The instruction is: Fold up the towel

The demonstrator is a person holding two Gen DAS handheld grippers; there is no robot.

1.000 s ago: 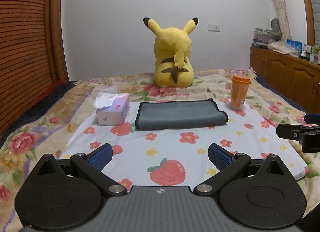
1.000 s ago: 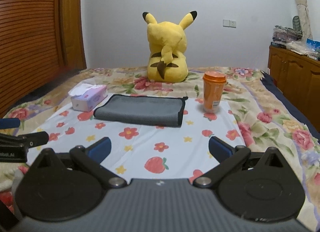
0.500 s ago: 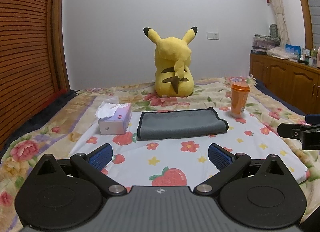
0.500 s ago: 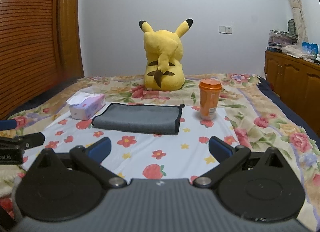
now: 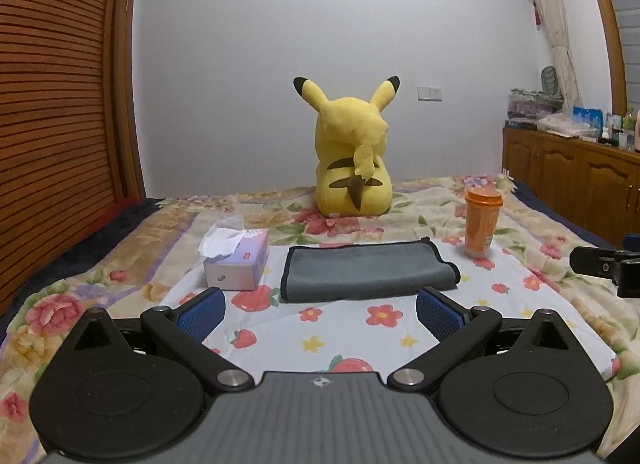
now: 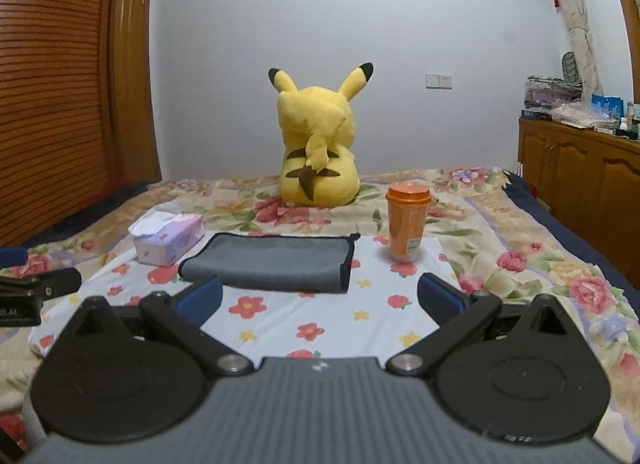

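The folded grey towel [image 5: 366, 272] is laid on the bed [image 5: 120, 264] between a tissue box [image 5: 236, 266], tissues protruding, and a lidded orange cup [image 5: 482, 222]. Both the left tool [image 5: 320, 314] and the right tool [image 6: 320, 298] are held spread, empty; a door [image 6: 134, 76] is shown only in the right view.

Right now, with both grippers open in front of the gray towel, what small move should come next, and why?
Probably bring both grippers forward and down to the towel's near edge. The towel lies flat on the bed, apart from the left gripper and the right gripper; both are open and empty. The tissue box and orange cup flank it closely.
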